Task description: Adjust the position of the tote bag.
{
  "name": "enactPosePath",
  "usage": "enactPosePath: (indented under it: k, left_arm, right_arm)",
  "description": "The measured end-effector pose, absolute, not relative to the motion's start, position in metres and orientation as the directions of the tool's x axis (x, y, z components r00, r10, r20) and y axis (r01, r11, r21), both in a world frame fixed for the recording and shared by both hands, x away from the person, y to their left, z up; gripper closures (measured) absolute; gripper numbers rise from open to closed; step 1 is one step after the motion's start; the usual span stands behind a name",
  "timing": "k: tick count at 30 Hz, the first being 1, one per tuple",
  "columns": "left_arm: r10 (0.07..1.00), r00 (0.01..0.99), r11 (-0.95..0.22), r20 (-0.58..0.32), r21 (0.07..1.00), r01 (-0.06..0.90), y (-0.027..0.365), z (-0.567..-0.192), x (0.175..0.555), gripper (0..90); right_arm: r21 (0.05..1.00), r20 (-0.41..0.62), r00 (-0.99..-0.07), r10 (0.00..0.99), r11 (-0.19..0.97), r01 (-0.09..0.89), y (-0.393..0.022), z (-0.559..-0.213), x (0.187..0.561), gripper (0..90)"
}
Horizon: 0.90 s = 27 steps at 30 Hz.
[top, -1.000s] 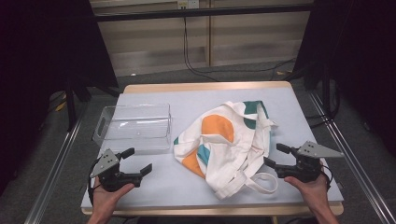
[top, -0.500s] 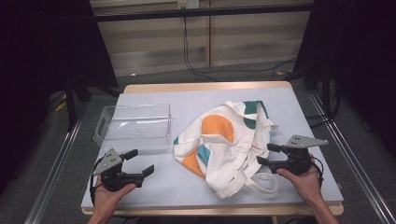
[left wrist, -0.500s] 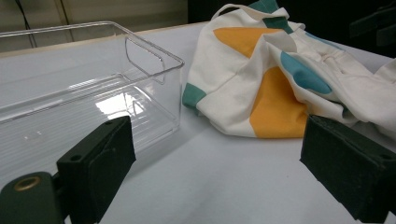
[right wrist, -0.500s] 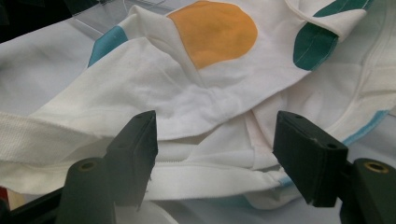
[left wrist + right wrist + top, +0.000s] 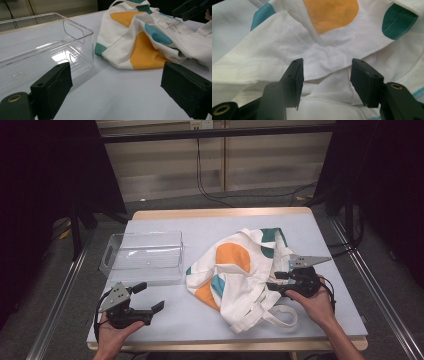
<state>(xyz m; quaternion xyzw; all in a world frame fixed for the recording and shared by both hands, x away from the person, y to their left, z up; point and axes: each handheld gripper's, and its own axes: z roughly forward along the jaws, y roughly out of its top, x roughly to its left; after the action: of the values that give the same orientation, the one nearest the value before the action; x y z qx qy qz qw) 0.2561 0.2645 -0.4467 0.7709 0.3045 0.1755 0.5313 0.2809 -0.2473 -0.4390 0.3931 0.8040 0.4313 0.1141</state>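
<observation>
Moved onto the cloth bag [image 5: 240,275], right tool [image 5: 276,281] has been closing, half-open jaws straddling a fold.

The crumpled cloth bag [image 5: 240,270] takes up the middle and right of the table [image 5: 210,227], and the clear plastic bin [image 5: 142,256] stands just beside it on the left, leaving only a narrow lane between them. Bare table lies open in front of the left tongs [image 5: 150,297], along the near edge, and along the far edge behind both things.
</observation>
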Motion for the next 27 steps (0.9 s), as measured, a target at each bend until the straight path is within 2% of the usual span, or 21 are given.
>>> enactPosePath:
  k: [5, 10, 22, 27]
  left_arm:
    - [0.645, 0.762, -0.253, -0.051, 0.927, 0.277, 0.266, -0.446, 0.257, 9.6]
    - [0.647, 0.762, -0.274, -0.032, 0.923, 0.272, 0.266, -0.446, 0.258, 9.6]
    - [0.650, 0.760, -0.297, -0.023, 0.912, 0.282, 0.265, -0.447, 0.259, 9.5]
    - [0.649, 0.759, -0.283, -0.045, 0.912, 0.296, 0.265, -0.448, 0.259, 9.5]
  right_arm:
    - [0.742, 0.136, -0.661, 0.738, 0.366, 0.562, -0.241, -0.444, 0.296, 45.5]
    - [0.714, 0.155, -0.648, 0.746, 0.369, 0.596, -0.242, -0.449, 0.309, 39.3]
    - [0.682, 0.159, -0.647, 0.746, 0.391, 0.618, -0.237, -0.451, 0.324, 34.2]
    - [0.662, 0.162, -0.637, 0.754, 0.396, 0.637, -0.232, -0.455, 0.328, 33.5]
